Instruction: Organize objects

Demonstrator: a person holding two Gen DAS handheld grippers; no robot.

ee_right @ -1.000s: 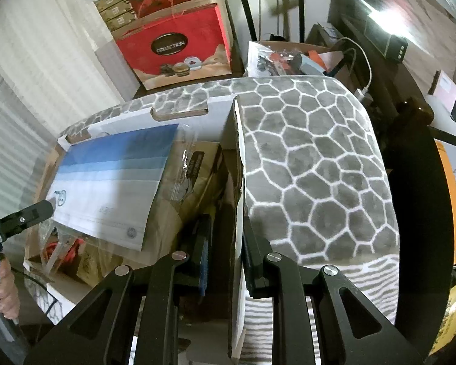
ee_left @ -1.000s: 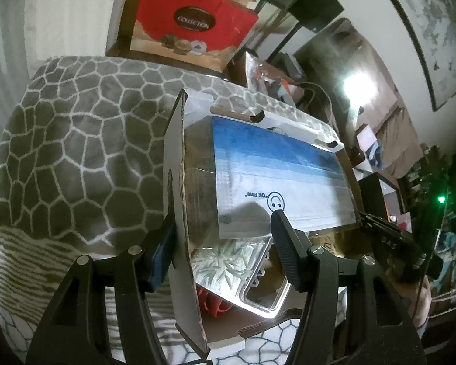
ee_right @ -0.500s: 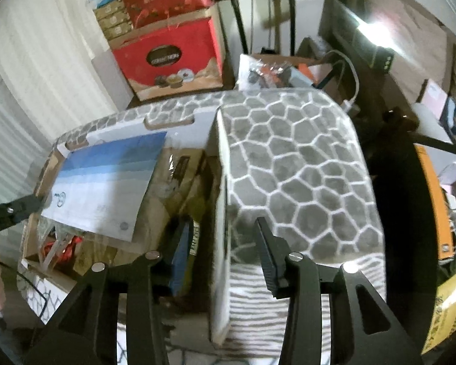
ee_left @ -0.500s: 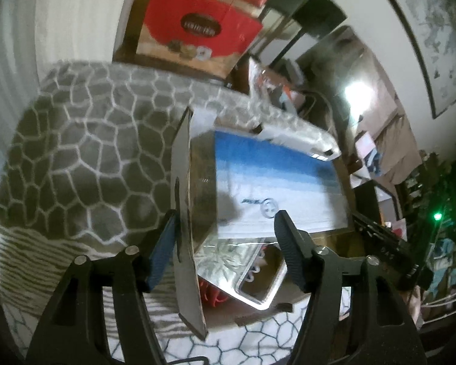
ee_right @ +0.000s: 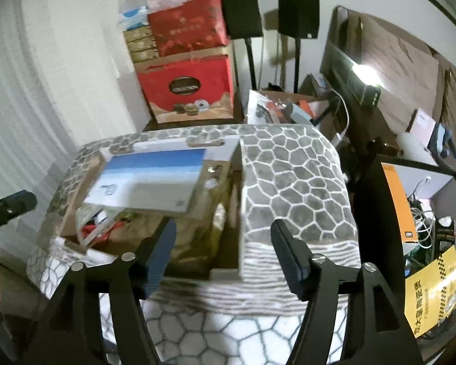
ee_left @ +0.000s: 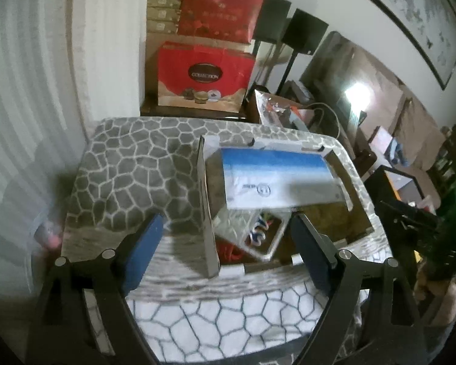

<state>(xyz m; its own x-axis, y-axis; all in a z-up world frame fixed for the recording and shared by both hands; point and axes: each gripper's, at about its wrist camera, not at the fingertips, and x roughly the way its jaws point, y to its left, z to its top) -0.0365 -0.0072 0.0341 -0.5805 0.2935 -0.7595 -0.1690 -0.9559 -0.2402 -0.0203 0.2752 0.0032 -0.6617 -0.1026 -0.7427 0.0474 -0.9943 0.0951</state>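
Note:
A storage box (ee_left: 121, 176) covered in grey honeycomb fabric stands with both lid flaps turned outward. Its left flap's cardboard edge (ee_left: 206, 213) rises in line with the gap of my left gripper (ee_left: 228, 252), whose jaws are opening and touch nothing. The right flap (ee_right: 288, 182) lies just beyond my right gripper (ee_right: 225, 255), also opening, pads clear of it. On top inside lies a blue-and-white packet (ee_left: 276, 179) (ee_right: 149, 182), over a clear plastic tray (ee_left: 252, 231) and red items. Each gripper shows at the edge of the other's view: right gripper (ee_left: 410, 222), left gripper (ee_right: 9, 206).
Red gift boxes (ee_left: 203, 76) are stacked behind the storage box against the wall. Two black speakers on stands (ee_right: 243, 12) and a cluttered carton (ee_right: 282, 109) sit behind to the right. A dark desk with a yellow-black package (ee_right: 431, 289) borders the right side.
The right gripper let go of the right flap and both grippers widened. Both pulled back and up from the box, so more of the room shows.

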